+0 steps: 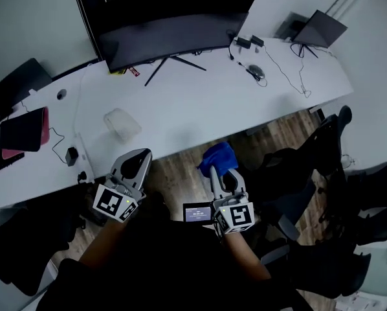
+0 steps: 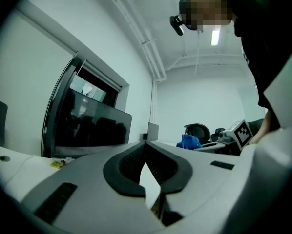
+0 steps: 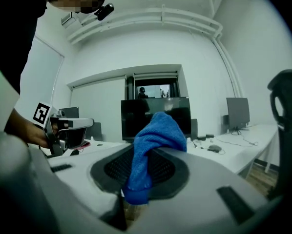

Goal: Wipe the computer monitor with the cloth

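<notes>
My right claw (image 1: 221, 170) is clamped on the blue cloth (image 1: 218, 157), which bunches out past its tips. My left claw (image 1: 137, 162) is closed, with nothing in it. Both hang by the near edge of the tabletop (image 1: 200, 105), the right one over the wooden floor (image 1: 180, 180). The monitor (image 1: 174, 36) stands at the far edge, with bare tabletop before it and a clear container (image 1: 122, 123) off to the left.
</notes>
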{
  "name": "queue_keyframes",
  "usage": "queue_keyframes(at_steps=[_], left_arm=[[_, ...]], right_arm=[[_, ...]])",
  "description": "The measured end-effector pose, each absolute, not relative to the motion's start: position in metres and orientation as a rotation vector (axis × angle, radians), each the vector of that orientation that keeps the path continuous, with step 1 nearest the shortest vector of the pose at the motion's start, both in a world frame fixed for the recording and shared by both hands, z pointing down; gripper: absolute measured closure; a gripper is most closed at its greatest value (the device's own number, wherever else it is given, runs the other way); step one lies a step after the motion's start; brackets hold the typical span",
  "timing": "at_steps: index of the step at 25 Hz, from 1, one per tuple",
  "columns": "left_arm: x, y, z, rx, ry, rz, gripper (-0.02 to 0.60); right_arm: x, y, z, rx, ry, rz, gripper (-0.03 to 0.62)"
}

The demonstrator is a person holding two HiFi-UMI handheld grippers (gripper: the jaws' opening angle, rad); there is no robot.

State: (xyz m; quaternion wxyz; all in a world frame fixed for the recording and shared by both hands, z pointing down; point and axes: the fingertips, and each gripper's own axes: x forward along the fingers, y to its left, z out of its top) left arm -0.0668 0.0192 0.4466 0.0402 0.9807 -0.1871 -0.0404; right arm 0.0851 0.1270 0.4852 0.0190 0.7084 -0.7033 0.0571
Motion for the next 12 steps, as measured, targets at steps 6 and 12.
queue_keyframes(at_steps=[6, 12], left_arm=[[-0.053, -0.058, 0.451, 2.895, -0.651, -0.131, 0.586], [-0.039, -0.117, 0.445, 2.845, -0.82, -0.153, 0.586]], right_arm=[[0.098, 0.049, 0.477, 2.094, -2.229, 0.165, 0.525], [0.118, -0.037, 0.45, 1.902, -2.435, 0.077, 0.525]])
